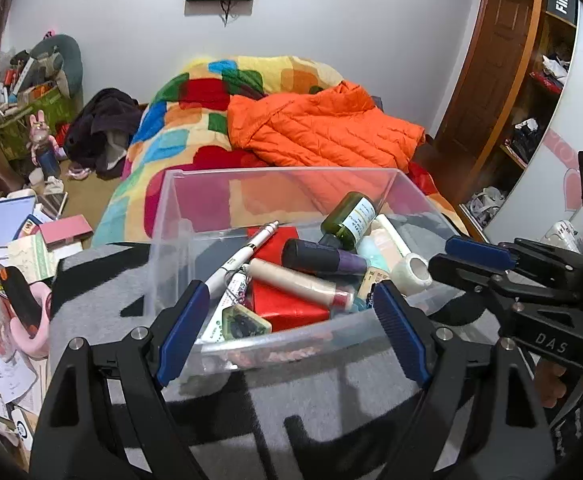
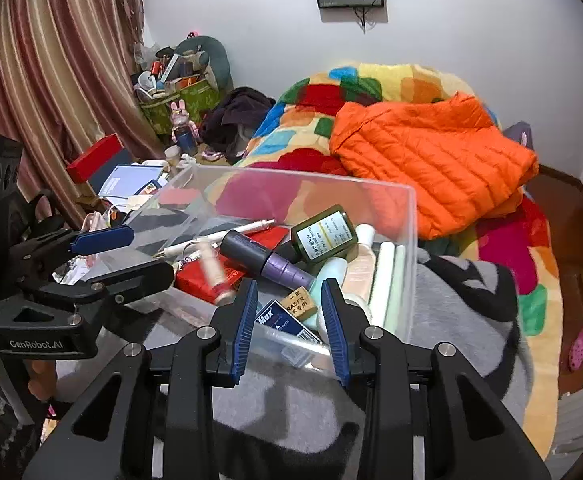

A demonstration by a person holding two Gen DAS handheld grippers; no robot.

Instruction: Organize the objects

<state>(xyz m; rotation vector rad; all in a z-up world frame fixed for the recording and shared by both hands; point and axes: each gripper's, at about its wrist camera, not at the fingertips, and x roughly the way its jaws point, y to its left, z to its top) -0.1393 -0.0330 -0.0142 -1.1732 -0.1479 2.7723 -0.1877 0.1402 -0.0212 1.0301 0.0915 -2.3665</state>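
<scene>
Both grippers hang over one clear plastic bin that sits on a grey and black cloth at the foot of a bed. Left gripper has its blue-padded jaws spread wide above the bin's near rim, nothing between the pads. Right gripper holds its jaws apart by a narrow gap over the bin's near right corner; the pads press on nothing. Inside the bin lie, in a loose heap: one white pen, slanting from the near left toward the back; one red flat box beneath the others; one beige tube with a red end, blurred in the right view; one black and purple cylinder; one dark green bottle with a white label, tilted against the pile; one roll of clear tape by the right wall; one blue box marked "Max" and one tan eraser just beside it. Pale tubes line the right wall; their count is unclear. One orange padded jacket lies on one multicoloured blanket behind the bin.
</scene>
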